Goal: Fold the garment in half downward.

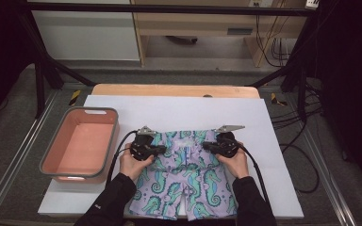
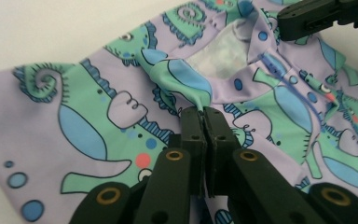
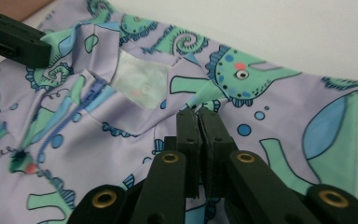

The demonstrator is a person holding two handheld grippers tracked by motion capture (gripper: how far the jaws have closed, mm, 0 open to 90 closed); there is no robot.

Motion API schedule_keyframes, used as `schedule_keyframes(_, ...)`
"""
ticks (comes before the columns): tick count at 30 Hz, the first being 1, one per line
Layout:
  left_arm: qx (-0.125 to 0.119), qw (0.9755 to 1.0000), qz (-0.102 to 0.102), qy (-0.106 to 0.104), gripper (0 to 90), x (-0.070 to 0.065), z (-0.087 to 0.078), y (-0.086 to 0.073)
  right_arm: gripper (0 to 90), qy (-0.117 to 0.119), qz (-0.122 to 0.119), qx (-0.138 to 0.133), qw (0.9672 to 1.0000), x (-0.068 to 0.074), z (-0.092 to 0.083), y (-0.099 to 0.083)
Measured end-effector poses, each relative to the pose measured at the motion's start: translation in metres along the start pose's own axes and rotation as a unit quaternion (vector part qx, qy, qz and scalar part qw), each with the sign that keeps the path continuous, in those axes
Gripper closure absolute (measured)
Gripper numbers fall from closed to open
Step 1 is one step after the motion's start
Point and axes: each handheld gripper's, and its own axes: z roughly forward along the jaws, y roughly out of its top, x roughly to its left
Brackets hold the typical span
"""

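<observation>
A pair of lilac swim shorts (image 1: 184, 181) with green and blue seahorses lies flat on the white board, waistband away from the person. My left gripper (image 1: 162, 149) sits at the left of the waistband; in the left gripper view its jaws (image 2: 203, 111) are shut on a pinched fold of the shorts (image 2: 121, 116). My right gripper (image 1: 206, 146) sits at the right of the waistband; in the right gripper view it (image 3: 198, 112) is shut on a small pleat of the fabric (image 3: 135, 140). A white label (image 2: 219, 58) shows inside the waistband between them.
A pink tub with a grey rim (image 1: 90, 111) stands on the left of the white board (image 1: 179, 110), with nothing in it. The board lies on a wooden table (image 1: 169, 89). Black frame legs and cables stand beyond both sides.
</observation>
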Motion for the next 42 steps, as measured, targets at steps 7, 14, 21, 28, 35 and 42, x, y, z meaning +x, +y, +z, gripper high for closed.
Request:
schedule_keyframes(7,-0.032,0.9993,0.021,-0.007,87.6,-0.009,-0.022,0.007,88.1,-0.005,-0.019,-0.046,0.9988,0.016,-0.031,0.006)
schedule_keyframes(14,-0.050,0.9973,0.052,-0.006,87.6,-0.024,-0.040,0.006,88.4,-0.018,-0.040,-0.070,0.9966,0.036,-0.054,0.001)
schedule_keyframes(21,-0.068,0.9948,0.076,-0.009,87.6,-0.038,-0.058,-0.002,88.5,-0.021,-0.056,-0.097,0.9935,0.053,-0.074,-0.004)
schedule_keyframes(28,-0.062,0.9941,0.089,-0.010,87.5,-0.050,-0.065,-0.022,88.5,-0.015,-0.061,-0.092,0.9938,0.064,-0.079,-0.025)
schedule_keyframes(35,-0.054,0.9941,0.093,-0.014,87.6,-0.057,-0.065,-0.037,88.5,-0.004,-0.063,-0.078,0.9949,0.071,-0.078,-0.043)
schedule_keyframes(42,-0.061,0.9927,0.100,-0.029,87.5,-0.067,-0.076,-0.054,88.5,0.008,-0.080,-0.090,0.9927,0.082,-0.088,-0.050)
